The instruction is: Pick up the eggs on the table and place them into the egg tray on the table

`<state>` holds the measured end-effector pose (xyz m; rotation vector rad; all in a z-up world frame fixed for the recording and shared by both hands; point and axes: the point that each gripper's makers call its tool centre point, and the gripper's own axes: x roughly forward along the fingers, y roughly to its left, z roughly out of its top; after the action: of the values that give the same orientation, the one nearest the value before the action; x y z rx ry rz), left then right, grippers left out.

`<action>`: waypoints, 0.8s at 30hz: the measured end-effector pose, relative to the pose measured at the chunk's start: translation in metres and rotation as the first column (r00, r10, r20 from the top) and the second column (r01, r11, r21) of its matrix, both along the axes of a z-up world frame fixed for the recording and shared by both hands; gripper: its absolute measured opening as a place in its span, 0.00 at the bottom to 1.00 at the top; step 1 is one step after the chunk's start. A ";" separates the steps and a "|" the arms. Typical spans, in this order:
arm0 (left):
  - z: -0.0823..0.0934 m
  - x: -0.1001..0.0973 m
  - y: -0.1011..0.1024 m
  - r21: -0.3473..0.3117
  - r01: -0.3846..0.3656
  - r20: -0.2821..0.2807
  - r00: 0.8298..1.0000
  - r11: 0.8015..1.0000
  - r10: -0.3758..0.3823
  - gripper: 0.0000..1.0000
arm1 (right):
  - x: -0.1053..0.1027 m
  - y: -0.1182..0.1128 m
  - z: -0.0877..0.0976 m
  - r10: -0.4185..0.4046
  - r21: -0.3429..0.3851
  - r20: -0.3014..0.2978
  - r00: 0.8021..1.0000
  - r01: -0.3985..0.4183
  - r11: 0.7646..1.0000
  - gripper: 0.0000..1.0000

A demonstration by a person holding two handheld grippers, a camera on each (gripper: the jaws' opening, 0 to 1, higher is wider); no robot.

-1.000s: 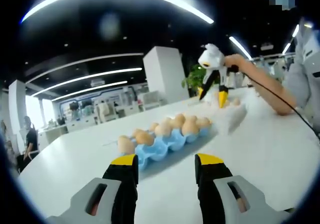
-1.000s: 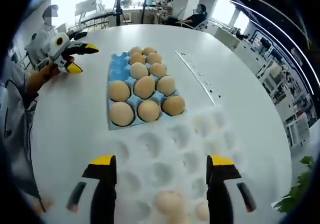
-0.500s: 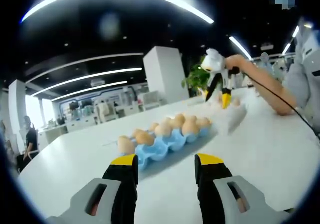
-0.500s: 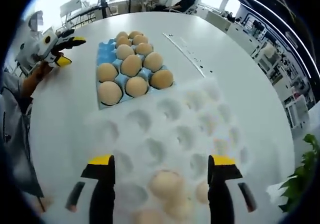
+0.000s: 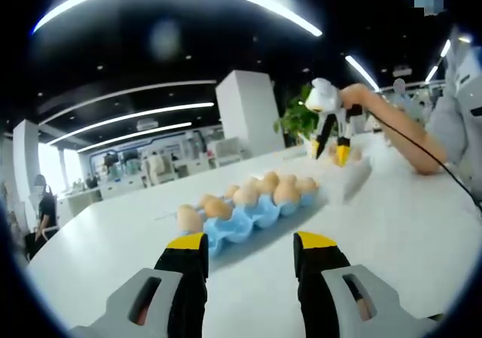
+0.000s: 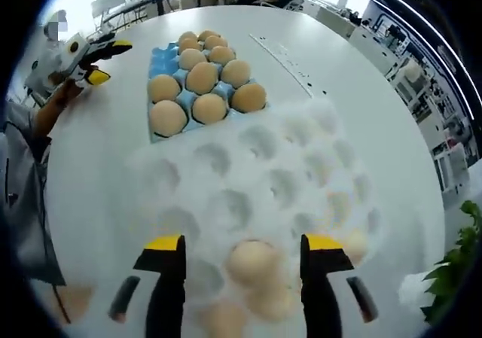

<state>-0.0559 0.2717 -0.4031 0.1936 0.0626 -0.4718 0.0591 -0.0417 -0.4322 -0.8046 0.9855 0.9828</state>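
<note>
Right gripper (image 6: 242, 246) hangs over the near end of the clear egg tray (image 6: 256, 180), jaws spread either side of an egg (image 6: 252, 261) sitting in a cup, nothing gripped; more eggs blur in the cups just beside it. Left gripper (image 5: 250, 246) sits low over the white table (image 5: 392, 225), jaws apart and empty, pointing at the blue egg carton (image 5: 252, 214). The carton, packed with brown eggs (image 6: 202, 82), touches the tray's far edge, office desks beyond.

no readable text, no labels, no brands, no numbers anywhere
</note>
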 end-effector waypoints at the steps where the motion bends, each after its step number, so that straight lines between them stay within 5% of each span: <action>1: 0.000 0.000 0.000 0.000 0.000 0.001 1.000 1.000 0.000 0.46 | -0.001 -0.002 -0.001 -0.005 -0.005 -0.006 1.000 0.005 1.000 0.62; 16: 0.000 0.000 0.000 0.002 0.000 0.001 1.000 1.000 0.000 0.46 | -0.010 -0.008 -0.004 -0.048 -0.013 -0.067 0.997 0.047 0.999 0.47; 24: 0.001 0.000 0.000 0.003 0.001 0.003 1.000 1.000 -0.001 0.46 | 0.001 -0.024 0.002 -0.069 -0.058 0.004 0.998 0.070 0.996 0.40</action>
<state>-0.0561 0.2719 -0.4023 0.1971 0.0603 -0.4724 0.0600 -0.0661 -0.4306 -0.8143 1.0380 0.8968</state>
